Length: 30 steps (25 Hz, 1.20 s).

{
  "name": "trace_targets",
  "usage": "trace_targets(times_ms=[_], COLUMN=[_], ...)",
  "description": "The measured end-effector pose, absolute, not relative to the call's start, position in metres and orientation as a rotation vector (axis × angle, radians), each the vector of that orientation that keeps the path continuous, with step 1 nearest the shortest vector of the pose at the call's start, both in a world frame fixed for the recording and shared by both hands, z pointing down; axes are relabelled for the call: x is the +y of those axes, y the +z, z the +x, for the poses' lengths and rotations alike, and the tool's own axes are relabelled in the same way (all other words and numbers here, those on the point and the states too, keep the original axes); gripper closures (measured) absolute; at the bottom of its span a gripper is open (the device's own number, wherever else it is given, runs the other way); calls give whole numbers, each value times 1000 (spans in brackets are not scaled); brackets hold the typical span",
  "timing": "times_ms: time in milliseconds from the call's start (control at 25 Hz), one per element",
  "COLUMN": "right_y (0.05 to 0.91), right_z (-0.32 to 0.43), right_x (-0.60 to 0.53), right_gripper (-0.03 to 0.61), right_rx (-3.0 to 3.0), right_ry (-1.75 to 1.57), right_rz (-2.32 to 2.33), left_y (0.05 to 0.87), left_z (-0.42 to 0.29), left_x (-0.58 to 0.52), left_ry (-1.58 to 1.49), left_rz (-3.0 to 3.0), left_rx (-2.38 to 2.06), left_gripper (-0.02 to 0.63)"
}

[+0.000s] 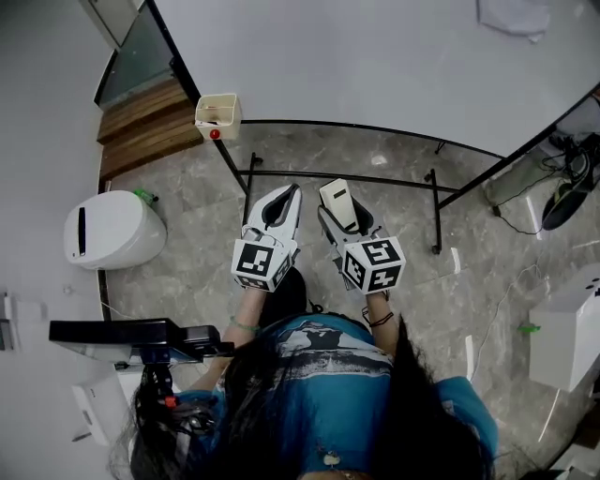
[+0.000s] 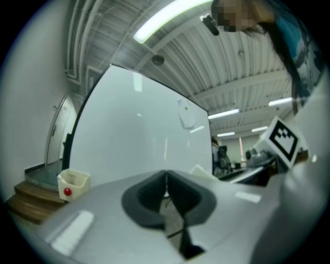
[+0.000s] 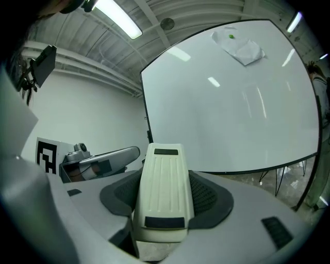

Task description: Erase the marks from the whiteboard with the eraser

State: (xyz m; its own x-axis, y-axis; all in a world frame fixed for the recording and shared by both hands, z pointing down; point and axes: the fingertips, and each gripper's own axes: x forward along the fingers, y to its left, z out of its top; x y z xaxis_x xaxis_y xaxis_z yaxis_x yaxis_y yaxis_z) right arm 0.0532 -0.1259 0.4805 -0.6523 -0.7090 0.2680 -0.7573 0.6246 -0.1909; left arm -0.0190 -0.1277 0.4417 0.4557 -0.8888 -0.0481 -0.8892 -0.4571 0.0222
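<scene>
Long dark hair and a blue top sit right under the head camera. Just past them we hold 2 tools out over the floor.

Our right gripper is clamped on the eraser, 1 jaw on each long side. Our left gripper has its jaws pressed together with nothing in them.

The eraser's long side runs the same way as the jaws. Its far end sticks out past them and points at the whiteboard in front of us. Its ribbed back faces up. We cannot see its wiping side.

We think the job now is to bring the eraser up to the board. To do it well, we should turn the wiping side to the board, lay it flat, press softly and rub in long, even strokes.

We see no marks on the board from here, only a white sheet near its top, so we should look for the marks first.
</scene>
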Motion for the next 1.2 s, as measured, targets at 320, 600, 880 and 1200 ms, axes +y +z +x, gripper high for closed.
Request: trace_targets(times_ms=[320, 600, 880, 1200], right_y=[465, 438, 393, 311], right_z=[-9, -34, -18, 14], right_x=[-222, -296, -349, -400], right_gripper=[314, 314, 314, 314], right_rx=[-2690, -2647, -2572, -2525], right_ry=[452, 294, 7, -360], right_rz=[1263, 1391, 1487, 1585], left_y=[426, 423, 428, 427], left_z=[-76, -105, -96, -82], left_x=[-220, -288, -324, -347], left_ry=[99, 137, 146, 145], left_rz=[-2701, -2756, -2815, -2833], left_rx=[1538, 1434, 1354, 1330], left_gripper=[612, 612, 612, 612])
